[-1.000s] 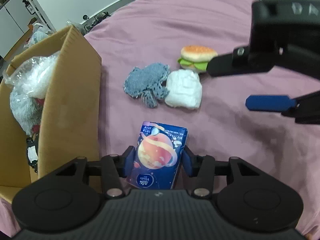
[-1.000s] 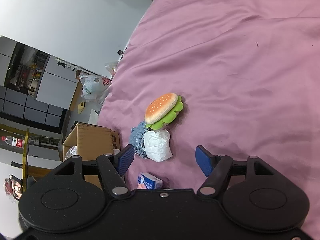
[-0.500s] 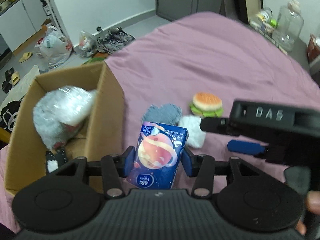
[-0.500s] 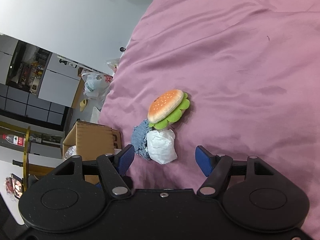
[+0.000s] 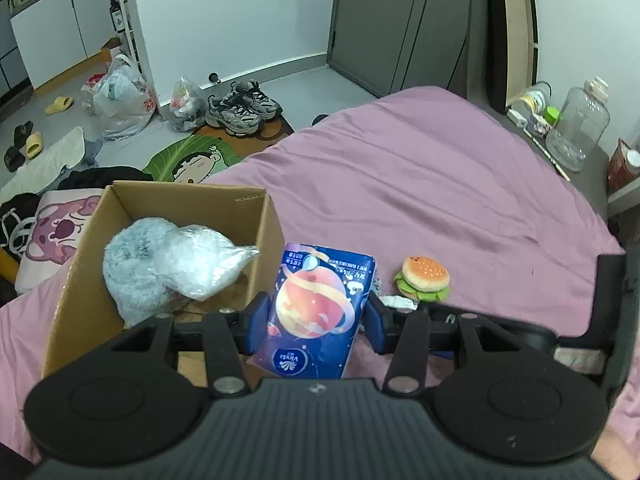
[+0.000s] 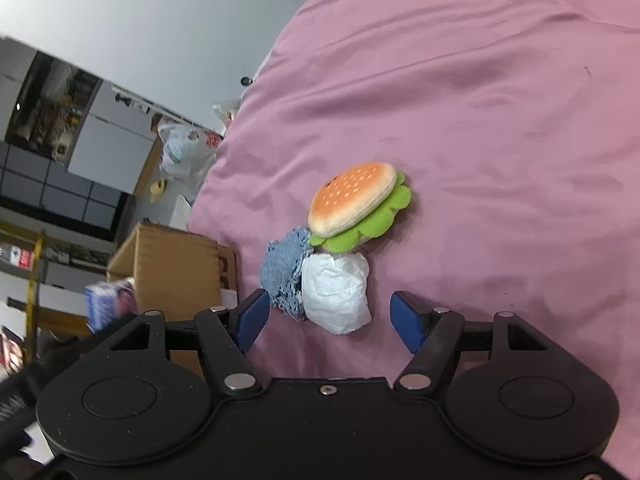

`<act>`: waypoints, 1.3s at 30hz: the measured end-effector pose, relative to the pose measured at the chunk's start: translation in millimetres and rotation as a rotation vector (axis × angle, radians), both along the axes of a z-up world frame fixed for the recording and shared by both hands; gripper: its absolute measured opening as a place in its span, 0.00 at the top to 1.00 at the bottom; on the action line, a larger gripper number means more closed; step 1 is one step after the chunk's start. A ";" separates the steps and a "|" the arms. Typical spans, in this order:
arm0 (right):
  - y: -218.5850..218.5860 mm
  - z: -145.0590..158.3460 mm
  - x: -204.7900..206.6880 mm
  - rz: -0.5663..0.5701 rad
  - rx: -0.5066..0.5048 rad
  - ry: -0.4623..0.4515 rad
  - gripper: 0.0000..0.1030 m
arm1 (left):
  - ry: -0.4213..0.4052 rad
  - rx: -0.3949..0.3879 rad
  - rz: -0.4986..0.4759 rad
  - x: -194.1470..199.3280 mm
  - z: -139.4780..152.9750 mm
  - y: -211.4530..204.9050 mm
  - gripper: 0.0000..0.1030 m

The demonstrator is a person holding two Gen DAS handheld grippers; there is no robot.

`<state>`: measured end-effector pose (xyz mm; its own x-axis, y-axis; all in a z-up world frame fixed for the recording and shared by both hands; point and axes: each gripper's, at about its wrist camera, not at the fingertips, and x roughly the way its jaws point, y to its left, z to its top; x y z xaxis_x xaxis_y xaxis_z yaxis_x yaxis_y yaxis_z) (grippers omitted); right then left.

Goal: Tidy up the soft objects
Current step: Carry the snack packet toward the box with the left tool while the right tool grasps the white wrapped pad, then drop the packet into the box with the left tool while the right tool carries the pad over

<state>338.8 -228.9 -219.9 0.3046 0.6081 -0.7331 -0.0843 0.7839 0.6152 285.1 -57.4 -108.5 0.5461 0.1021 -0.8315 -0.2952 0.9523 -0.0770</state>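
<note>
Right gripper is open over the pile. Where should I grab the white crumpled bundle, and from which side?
Take the white bundle across its middle, coming straight down from above with the right gripper. One finger has to slip between it and the blue-grey cloth that touches it; the other side is bare sheet. The burger toy overlaps its far edge, so stay off that.

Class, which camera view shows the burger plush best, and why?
The right wrist view: the burger plush lies large and unobstructed on the pink sheet. The left wrist view shows it small and distant.
</note>
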 end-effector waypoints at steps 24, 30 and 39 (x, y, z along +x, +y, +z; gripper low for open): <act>8.5 64.9 -37.4 0.008 -0.115 -0.210 0.69 | -0.091 -0.071 0.070 -51.5 35.6 63.4 0.53; 12.8 83.7 -50.3 0.008 -0.125 -0.265 0.69 | -0.117 -0.078 0.102 -68.4 44.4 84.8 0.53; 15.9 107.1 -66.7 -0.001 -0.117 -0.333 0.69 | -0.141 -0.091 0.129 -91.5 50.1 109.3 0.53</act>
<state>272.1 -213.0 -112.8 0.5394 0.5251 -0.6582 -0.2647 0.8478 0.4595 193.5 51.9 -58.4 0.6448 0.1068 -0.7569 -0.3944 0.8947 -0.2098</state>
